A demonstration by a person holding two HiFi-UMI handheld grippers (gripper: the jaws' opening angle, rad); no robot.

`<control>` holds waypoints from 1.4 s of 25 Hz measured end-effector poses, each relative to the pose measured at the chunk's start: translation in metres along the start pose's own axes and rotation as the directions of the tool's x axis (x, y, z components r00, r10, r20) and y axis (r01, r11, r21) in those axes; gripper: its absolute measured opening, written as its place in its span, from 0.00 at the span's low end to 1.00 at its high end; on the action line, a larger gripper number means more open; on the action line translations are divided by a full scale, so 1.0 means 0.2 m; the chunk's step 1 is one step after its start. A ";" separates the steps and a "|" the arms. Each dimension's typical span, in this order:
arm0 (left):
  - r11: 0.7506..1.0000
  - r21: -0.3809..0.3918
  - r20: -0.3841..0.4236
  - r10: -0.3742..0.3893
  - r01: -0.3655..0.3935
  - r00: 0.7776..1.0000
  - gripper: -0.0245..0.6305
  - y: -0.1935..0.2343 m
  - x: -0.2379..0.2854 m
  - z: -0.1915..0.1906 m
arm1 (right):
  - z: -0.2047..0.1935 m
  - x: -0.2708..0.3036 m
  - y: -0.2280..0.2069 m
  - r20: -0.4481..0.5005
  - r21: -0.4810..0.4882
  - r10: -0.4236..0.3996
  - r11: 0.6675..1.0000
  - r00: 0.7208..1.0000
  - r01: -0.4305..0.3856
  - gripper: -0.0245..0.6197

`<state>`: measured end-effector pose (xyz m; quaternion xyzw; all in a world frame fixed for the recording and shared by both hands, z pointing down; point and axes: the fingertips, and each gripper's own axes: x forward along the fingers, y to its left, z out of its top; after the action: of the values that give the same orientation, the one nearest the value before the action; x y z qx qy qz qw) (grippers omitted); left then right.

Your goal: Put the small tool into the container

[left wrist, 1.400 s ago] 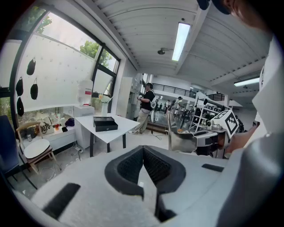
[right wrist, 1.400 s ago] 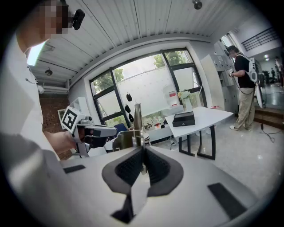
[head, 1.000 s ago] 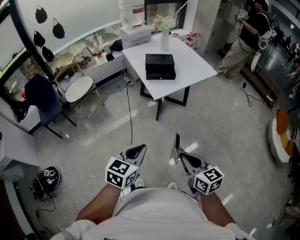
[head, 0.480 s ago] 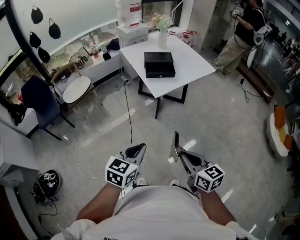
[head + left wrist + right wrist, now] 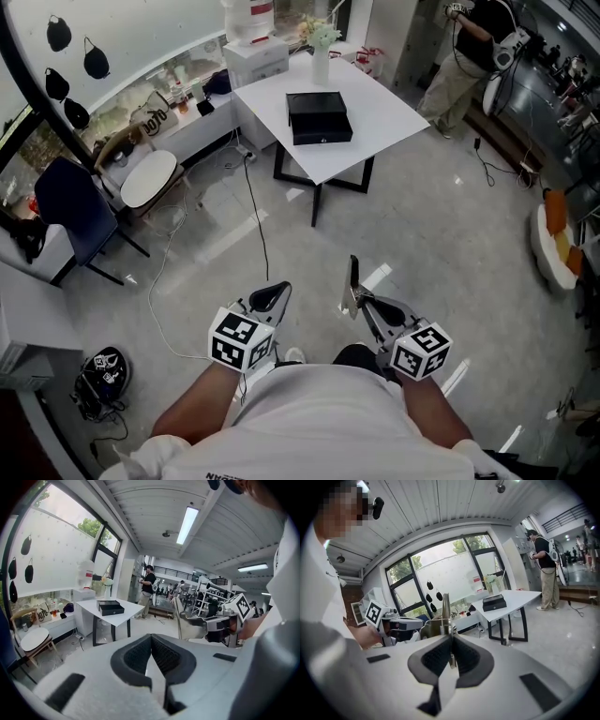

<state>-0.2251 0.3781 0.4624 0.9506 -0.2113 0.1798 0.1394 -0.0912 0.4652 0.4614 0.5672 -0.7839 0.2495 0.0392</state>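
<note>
**Right gripper holding small tool, container far ahead**

Right gripper (image 5: 359,307) is clamping its fingers on the small tool (image 5: 445,613), and the metal piece is sticking up past the fingertips. Left gripper (image 5: 151,643) is showing fingers pressed together, nothing between them. Black container (image 5: 320,117) is sitting on the white table (image 5: 380,108) — well ahead of both sets of fingers.

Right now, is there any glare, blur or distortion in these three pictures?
Head view: sharp, with even daylight and bright glare streaks on the glossy floor. Left gripper view: the fisheye lens bends straight lines, the corners go black, and the ceiling light glares. Right gripper view: same fisheye bending, and the window is washed out by daylight.
</note>
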 end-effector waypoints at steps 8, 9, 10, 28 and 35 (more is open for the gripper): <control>0.999 -0.032 -0.012 -0.010 0.009 1.000 0.05 0.05 0.07 -0.02 | 0.02 0.04 -0.08 -0.008 0.027 -0.031 0.999 0.999 0.032 0.06; 0.999 -0.035 -0.013 -0.008 0.007 1.000 0.05 0.06 0.09 -0.02 | 0.03 0.05 -0.10 -0.007 0.032 -0.033 0.999 0.999 0.033 0.06; 0.999 -0.039 -0.014 -0.005 0.005 1.000 0.05 0.07 0.12 -0.02 | 0.03 0.07 -0.13 -0.006 0.037 -0.035 0.999 0.999 0.035 0.06; 0.993 -0.040 0.022 0.114 -0.113 0.993 0.05 0.34 0.76 0.49 | 0.61 0.50 -0.78 0.000 -0.010 0.120 0.993 0.993 -0.120 0.06; 0.984 -0.077 0.006 0.164 -0.163 0.986 0.05 0.38 0.93 0.50 | 0.64 0.57 -0.99 -0.027 -0.010 0.165 0.986 0.986 -0.165 0.06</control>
<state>-0.0745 0.2126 0.4609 0.9251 -0.2963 0.1766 0.1589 0.0764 0.2634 0.4573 0.4969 -0.8291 0.2544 0.0322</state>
